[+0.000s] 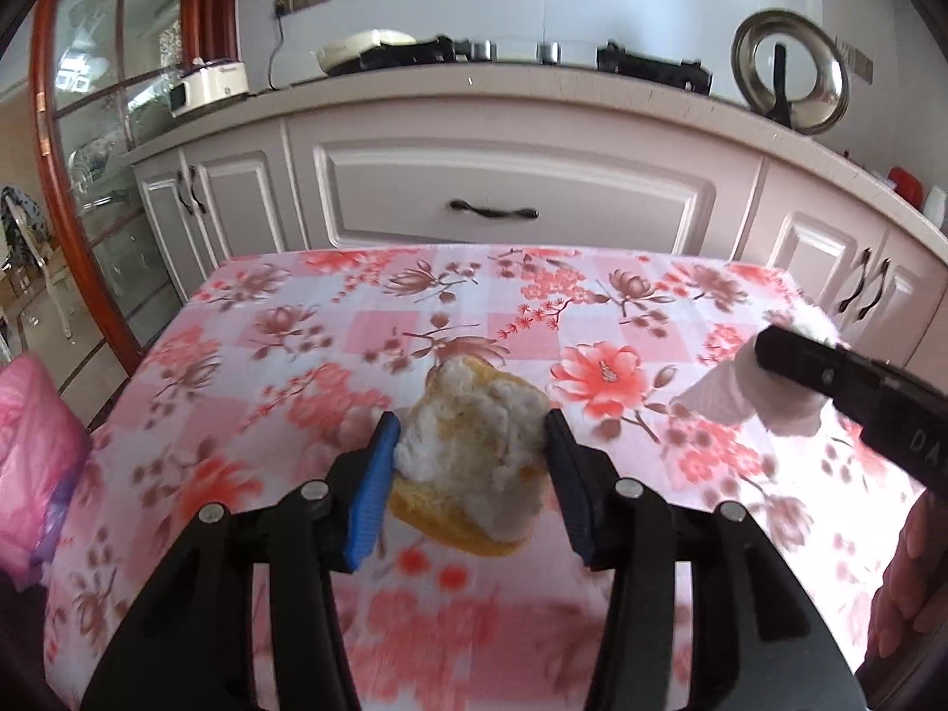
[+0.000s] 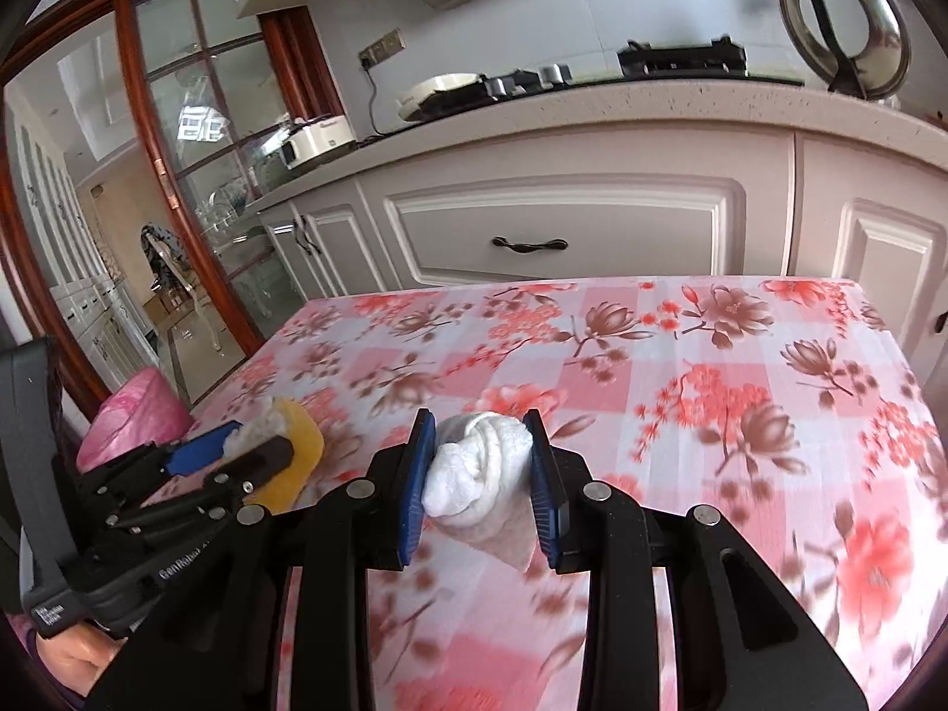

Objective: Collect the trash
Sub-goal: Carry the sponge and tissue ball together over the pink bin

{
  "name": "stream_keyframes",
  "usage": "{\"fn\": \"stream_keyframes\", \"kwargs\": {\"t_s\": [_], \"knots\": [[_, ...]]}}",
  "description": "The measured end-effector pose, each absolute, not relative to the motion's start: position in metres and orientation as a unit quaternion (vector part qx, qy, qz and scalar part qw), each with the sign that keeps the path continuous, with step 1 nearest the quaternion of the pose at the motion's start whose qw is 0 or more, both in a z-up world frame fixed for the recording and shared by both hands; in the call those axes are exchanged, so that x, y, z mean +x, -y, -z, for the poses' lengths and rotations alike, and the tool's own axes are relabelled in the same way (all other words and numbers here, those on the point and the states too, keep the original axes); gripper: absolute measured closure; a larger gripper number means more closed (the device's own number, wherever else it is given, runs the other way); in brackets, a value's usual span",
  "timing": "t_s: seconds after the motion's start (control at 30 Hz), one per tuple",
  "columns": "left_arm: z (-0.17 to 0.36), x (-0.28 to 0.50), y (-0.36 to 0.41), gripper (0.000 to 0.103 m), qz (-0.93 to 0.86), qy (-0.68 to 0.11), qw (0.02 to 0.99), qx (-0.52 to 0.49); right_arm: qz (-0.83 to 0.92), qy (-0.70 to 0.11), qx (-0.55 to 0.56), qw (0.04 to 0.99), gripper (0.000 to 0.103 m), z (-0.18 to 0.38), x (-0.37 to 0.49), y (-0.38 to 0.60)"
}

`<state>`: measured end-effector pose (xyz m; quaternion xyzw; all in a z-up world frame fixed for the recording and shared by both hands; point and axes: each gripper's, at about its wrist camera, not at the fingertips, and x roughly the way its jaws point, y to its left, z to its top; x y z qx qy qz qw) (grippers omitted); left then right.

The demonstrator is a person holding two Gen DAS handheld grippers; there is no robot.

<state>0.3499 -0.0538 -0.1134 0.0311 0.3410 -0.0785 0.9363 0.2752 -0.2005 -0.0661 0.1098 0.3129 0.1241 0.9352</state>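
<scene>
The left gripper (image 1: pixel 471 450) has its two blue-padded jaws closed on a piece of orange peel (image 1: pixel 474 456), pale pith side facing up and yellow rind showing beneath; both pads press against its sides and it appears lifted clear of the cloth. The right gripper (image 2: pixel 481 477) is likewise clamped narrow on a crumpled white tissue (image 2: pixel 480 474), twisted into a wad with a loose tail hanging just below the jaws. In the left wrist view the right gripper and its tissue sit off to the right of the left jaws, well apart; in the right wrist view the left gripper with its peel sits to the left and slightly nearer the table's edge. Below and ahead of both sets of jaws spreads a table (image 1: pixel 533 296) covered in a pink and white checked cloth with red flowers, and no other scraps show on the part of it that is in sight. Beyond the left side of the left jaws, past the table's edge and lower down, is a pink plastic bag (image 1: pixel 35 450), seemingly the place for rubbish, though its opening cannot be made out. Farther ahead stand white kitchen cabinets (image 1: pixel 509 201) under a worktop. Judging by this, both pieces of trash are picked up and what remains is carrying them to the bag and letting go.
</scene>
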Motion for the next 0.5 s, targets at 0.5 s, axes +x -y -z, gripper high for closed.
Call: {"fn": "stream_keyframes", "kwargs": {"t_s": [0.5], "knots": [[0.065,0.205,0.007,0.055,0.082,-0.281,0.956,0.009,-0.157,-0.287,0.043,0.944,0.073,0.033,0.161,0.141]]}}
